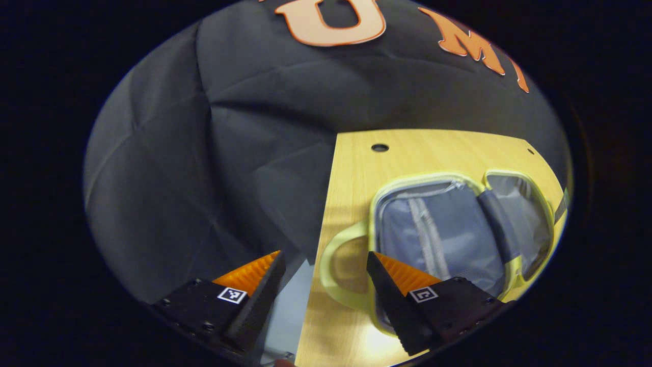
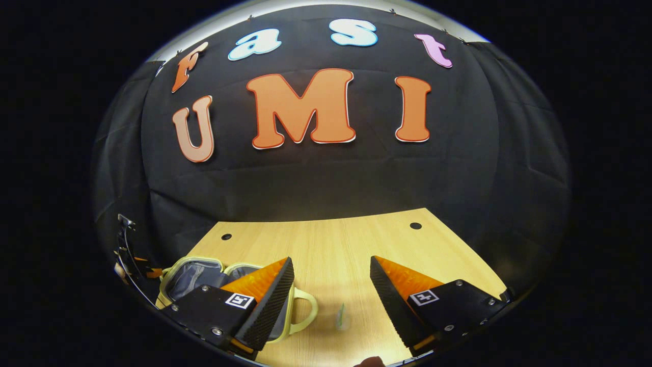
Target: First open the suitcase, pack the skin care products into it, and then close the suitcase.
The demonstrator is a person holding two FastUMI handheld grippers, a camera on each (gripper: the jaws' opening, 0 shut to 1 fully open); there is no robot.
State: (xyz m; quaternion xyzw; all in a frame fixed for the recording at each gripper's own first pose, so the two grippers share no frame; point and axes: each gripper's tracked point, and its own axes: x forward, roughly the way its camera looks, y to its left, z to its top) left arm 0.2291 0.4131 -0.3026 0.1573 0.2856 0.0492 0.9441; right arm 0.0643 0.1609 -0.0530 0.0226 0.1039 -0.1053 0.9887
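both grippers, left gripper (image 1: 326, 265) and right gripper (image 2: 331, 270), hover wide open, empty, over the open suitcase (image 1: 448, 224).

light wooden table (image 2: 331, 244) — black cloth wall (image 2: 326, 173) behind it.

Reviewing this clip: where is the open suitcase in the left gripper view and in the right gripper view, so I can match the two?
Left gripper view: the suitcase lies open at lower right on the table, grey lining up, handle toward the camera.
Right gripper view: the suitcase sits at lower left, partly behind a finger.
Shared landmark: its pale yellow-green loop handle.
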